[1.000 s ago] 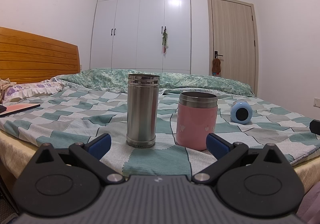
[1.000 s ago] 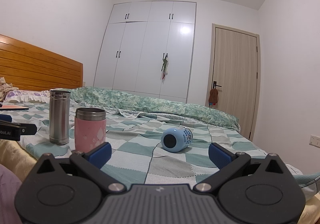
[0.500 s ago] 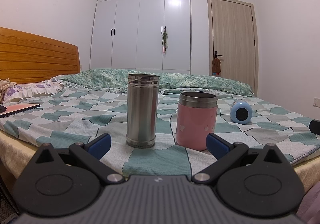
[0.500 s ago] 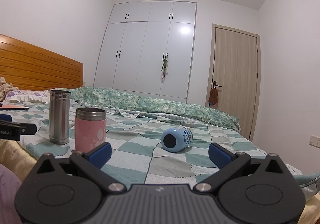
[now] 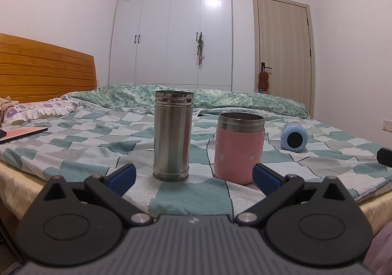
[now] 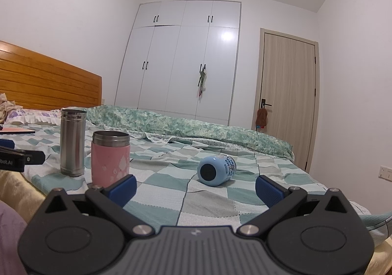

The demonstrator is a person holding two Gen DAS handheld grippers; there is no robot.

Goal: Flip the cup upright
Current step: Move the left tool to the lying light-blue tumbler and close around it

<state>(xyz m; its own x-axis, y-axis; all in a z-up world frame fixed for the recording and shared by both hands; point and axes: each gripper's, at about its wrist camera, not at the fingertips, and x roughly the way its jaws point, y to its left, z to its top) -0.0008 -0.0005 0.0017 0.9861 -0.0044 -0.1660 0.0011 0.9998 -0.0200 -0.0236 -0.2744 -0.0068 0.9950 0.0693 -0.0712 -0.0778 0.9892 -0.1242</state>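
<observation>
- Nothing has moved over the last second: both views match the earlier frames, cups and claws alike, so I judge the flip has not yet begun and the approach is still to come.
- The left gripper (image 5: 193, 175) hovers at the near edge of the bed with its blue fingertips (image 5: 121, 175) spread wide and nothing between them.
- Ahead of it, just left of its centre line, the tall cylindrical brushed-steel flask (image 5: 173, 135) stands upright, mouth up, on the teal-and-white checked bedspread (image 5: 98, 137).
- Just beside that, toward its right finger, the short pink cup with a steel rim (image 5: 239, 148) also stands upright.
- Far off past the right finger lies the small pale-blue rounded cup (image 5: 294, 137), the only one on its side.
- The right gripper (image 6: 196, 188) is likewise spread wide and empty.
- The pale-blue cup (image 6: 216, 170) lies well ahead, almost straight between its fingers, so this claw looks the better placed to take it.
- The cup's dark circular end faces the camera; whether that is mouth or base I cannot tell. A blue print runs round its far end.
- Its smooth round side on soft bedding may roll under a glancing touch.
</observation>
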